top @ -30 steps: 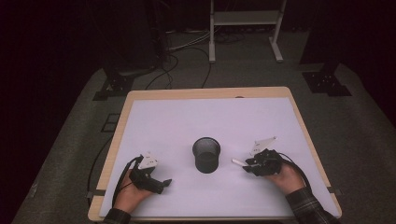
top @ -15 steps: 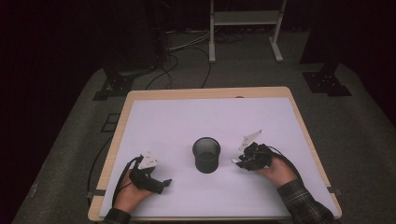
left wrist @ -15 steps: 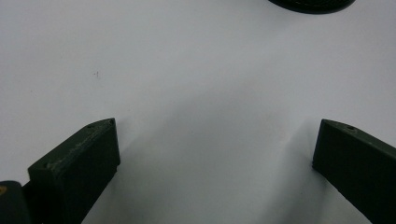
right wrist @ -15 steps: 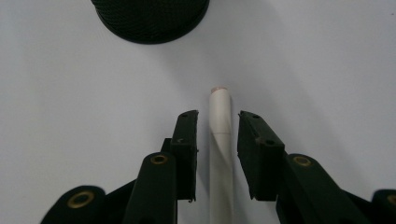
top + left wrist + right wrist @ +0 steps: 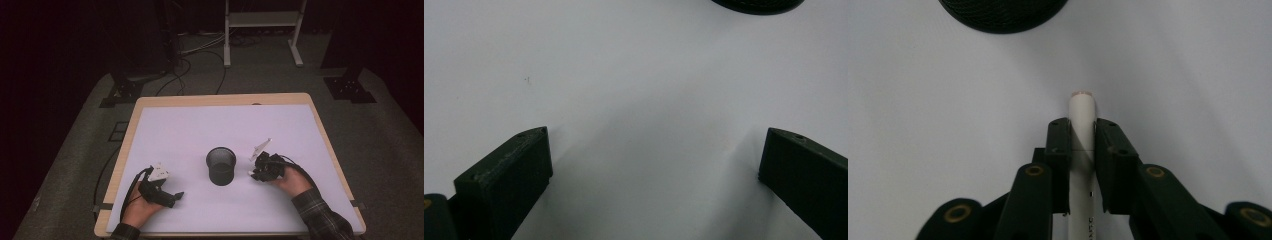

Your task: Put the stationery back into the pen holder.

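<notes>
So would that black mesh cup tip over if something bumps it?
The black mesh cup stands upright and looks taller than wide, so a knock near its rim might tip it. Its see-through mesh suggests it is light and would probably slide on the smooth white table.

A dim lab or recording studio: a wooden bench (image 5: 320, 122) covered by a white sheet (image 5: 200, 130) stands on grey carpet (image 5: 75, 150), with loose cables (image 5: 200, 50), black stand feet (image 5: 350, 85) and a metal frame (image 5: 262, 20) behind it.

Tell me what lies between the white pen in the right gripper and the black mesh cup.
Nothing: in the right gripper view, bare white table separates the pen, clamped in the right gripper, from the mesh cup.
</notes>
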`<state>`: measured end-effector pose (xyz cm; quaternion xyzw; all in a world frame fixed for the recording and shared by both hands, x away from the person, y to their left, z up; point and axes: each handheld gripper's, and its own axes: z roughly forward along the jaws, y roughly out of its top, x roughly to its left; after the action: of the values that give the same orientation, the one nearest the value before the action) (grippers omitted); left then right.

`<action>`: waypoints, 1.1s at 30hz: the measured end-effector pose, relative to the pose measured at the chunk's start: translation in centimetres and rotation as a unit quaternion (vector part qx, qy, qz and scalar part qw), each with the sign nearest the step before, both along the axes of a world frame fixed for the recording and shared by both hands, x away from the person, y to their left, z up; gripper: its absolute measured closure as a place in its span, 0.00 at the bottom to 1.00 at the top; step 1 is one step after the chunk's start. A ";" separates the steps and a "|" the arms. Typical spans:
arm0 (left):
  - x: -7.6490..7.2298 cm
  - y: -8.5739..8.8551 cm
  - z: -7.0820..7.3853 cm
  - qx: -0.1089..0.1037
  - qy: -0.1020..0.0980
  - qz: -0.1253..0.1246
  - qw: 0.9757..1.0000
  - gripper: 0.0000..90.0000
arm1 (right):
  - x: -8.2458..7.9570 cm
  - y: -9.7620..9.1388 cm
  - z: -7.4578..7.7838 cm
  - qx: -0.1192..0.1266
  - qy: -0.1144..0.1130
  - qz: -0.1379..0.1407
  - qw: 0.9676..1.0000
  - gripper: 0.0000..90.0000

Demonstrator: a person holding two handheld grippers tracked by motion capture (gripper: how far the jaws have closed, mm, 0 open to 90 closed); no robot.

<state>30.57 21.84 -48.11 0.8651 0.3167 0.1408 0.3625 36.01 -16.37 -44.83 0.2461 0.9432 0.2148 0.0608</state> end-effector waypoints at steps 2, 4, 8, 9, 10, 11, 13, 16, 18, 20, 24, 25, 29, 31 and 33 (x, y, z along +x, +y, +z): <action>0.0 0.0 0.0 0.000 0.000 0.000 1.000 0.00 | 0.1 0.1 0.0 -0.005 0.002 0.000 1.000 0.86; 0.0 0.0 0.0 0.000 0.000 0.000 1.000 0.00 | 0.2 0.1 0.0 -0.001 0.008 -0.007 1.000 0.86; 0.0 0.0 0.0 0.001 0.001 -0.001 1.000 0.00 | 0.2 -0.3 0.0 0.017 0.014 -0.017 1.000 0.86; 0.0 0.0 0.0 0.001 0.001 -0.001 1.000 0.00 | 0.1 -0.4 -0.1 0.023 0.014 -0.020 0.999 0.86; 0.0 0.0 0.0 0.001 0.001 -0.001 1.000 0.00 | 0.1 -0.5 -0.1 0.030 0.014 -0.025 0.999 0.86; 0.0 0.0 0.0 0.001 0.001 -0.001 1.000 0.00 | 0.0 -0.7 -0.1 0.037 0.012 -0.028 0.999 0.86; 0.0 0.0 0.0 0.001 0.001 -0.001 1.000 0.00 | 0.0 -0.9 0.0 0.051 0.014 -0.030 0.998 0.86; 0.0 0.0 0.0 0.001 0.000 -0.001 1.000 0.00 | -0.2 -1.1 0.8 0.060 -0.004 -0.031 0.998 0.86; 0.0 0.0 0.0 -0.001 0.001 0.001 1.000 0.00 | -0.3 -1.4 1.3 0.073 -0.015 -0.034 0.997 0.86; 0.0 0.0 0.0 -0.001 0.001 0.000 1.000 0.00 | -0.3 -1.7 1.8 0.082 -0.025 -0.040 0.996 0.86; 0.0 0.0 0.0 0.000 0.001 0.000 1.000 0.00 | -0.3 -2.6 2.8 0.115 -0.036 -0.048 0.992 0.86; 0.0 0.0 0.0 0.000 0.001 0.000 1.000 0.00 | -0.4 -2.8 3.1 0.123 -0.038 -0.050 0.990 0.86; 0.0 0.0 0.0 0.001 0.001 0.000 1.000 0.00 | -0.5 -3.5 3.9 0.150 -0.050 -0.055 0.986 0.86; 0.0 0.0 0.0 0.000 0.001 0.000 1.000 0.00 | -0.5 -3.8 4.3 0.164 -0.054 -0.055 0.984 0.86; 0.0 0.0 0.0 -0.001 0.001 0.001 1.000 0.00 | -0.7 -3.9 4.9 0.177 -0.059 -0.055 0.981 0.86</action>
<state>30.57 21.83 -48.11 0.8646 0.3178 0.1397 0.3632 35.33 -20.29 -39.96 0.2910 0.8702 0.3888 0.0830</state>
